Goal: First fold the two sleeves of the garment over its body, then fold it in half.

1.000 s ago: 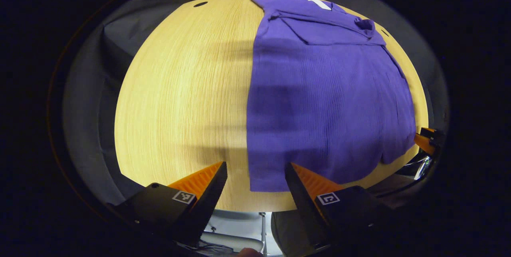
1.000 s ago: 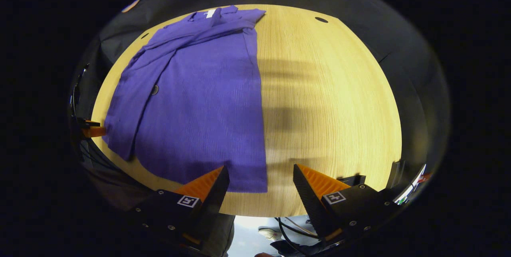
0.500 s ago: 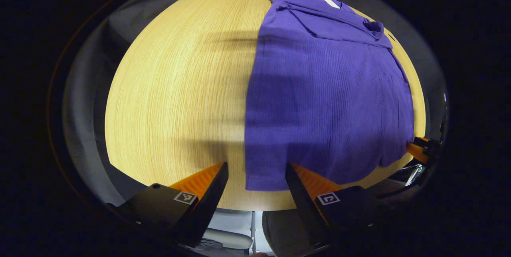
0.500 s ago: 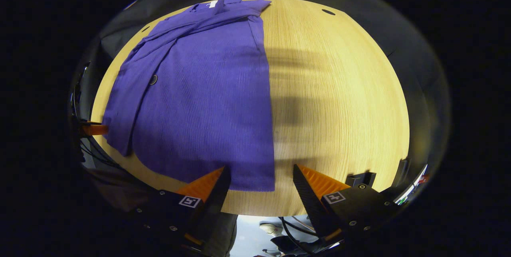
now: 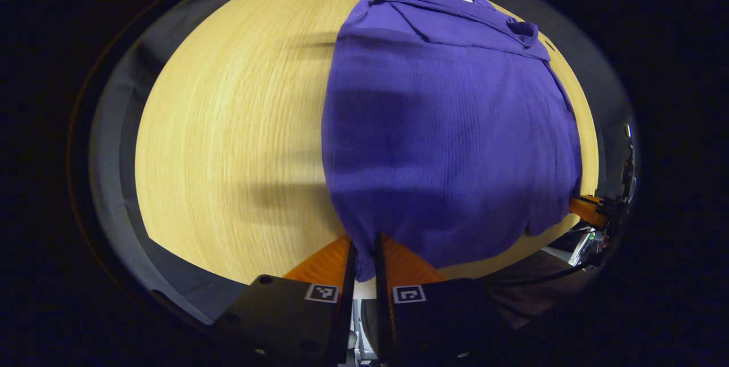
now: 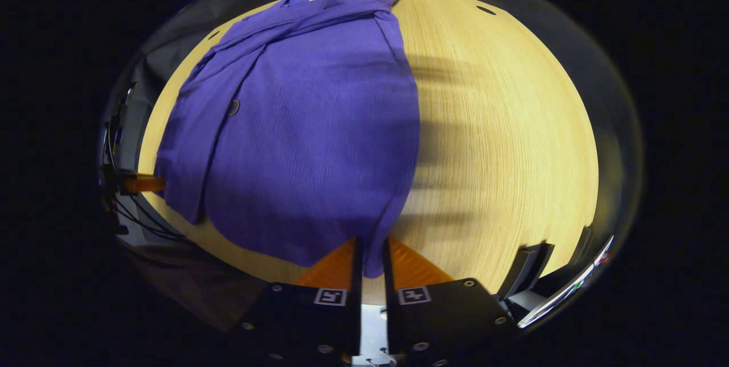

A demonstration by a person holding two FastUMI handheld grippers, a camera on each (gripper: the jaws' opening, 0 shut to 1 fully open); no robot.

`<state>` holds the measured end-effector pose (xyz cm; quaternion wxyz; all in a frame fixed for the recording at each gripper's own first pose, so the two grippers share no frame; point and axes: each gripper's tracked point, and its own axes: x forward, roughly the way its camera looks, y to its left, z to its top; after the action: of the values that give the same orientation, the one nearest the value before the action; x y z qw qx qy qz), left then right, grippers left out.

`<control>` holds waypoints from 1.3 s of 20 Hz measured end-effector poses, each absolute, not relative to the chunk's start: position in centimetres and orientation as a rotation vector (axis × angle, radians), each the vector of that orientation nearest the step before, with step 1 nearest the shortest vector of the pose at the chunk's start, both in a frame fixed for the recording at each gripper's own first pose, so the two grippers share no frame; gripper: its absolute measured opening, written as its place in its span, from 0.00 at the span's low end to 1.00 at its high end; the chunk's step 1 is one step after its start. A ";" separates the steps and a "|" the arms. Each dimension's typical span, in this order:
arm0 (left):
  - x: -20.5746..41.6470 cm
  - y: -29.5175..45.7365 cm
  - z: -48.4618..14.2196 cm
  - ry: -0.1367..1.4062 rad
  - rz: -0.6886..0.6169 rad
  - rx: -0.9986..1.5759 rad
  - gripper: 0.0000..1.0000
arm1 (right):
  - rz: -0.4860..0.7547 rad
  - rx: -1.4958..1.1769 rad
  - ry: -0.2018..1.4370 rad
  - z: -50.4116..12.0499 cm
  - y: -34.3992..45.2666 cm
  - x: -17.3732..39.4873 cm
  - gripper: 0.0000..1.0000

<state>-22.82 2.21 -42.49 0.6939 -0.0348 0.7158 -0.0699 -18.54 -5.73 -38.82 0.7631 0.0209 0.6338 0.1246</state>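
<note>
Soft ribbed purple shirt (image 5: 450, 127), judged light and limp, was pinched at its two hem corners by the left gripper (image 5: 363, 261) and right gripper (image 6: 371, 259), both clenched.

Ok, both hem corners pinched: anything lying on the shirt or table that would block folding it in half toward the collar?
Nothing visible does. The purple shirt lies flat, sleeves folded in, and the wooden table beside it is bare.

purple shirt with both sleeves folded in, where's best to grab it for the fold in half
By the two near hem corners of the purple ribbed shirt, coming from the near edge of the wooden table. It lies flat, collar far; left gripper and right gripper each pinch one.
</note>
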 end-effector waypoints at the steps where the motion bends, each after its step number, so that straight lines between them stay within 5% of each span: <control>1: -22.7 2.3 -42.5 1.605 -0.162 -0.086 0.17 | 0.268 0.068 1.387 -38.7 -5.6 -18.5 0.09; 7: -21.1 2.8 -40.7 1.603 -0.186 -0.086 0.07 | 0.287 0.106 1.314 -35.7 -4.4 -16.0 0.05; 26: -6.0 -0.6 -29.4 1.317 -0.356 -0.027 0.07 | 0.313 0.162 1.021 -23.6 -2.7 -3.3 0.05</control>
<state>-6.03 -0.64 -29.42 0.7763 -0.0125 0.6084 -0.1645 -3.35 -2.71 -23.65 0.8578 0.0773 0.4858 0.1490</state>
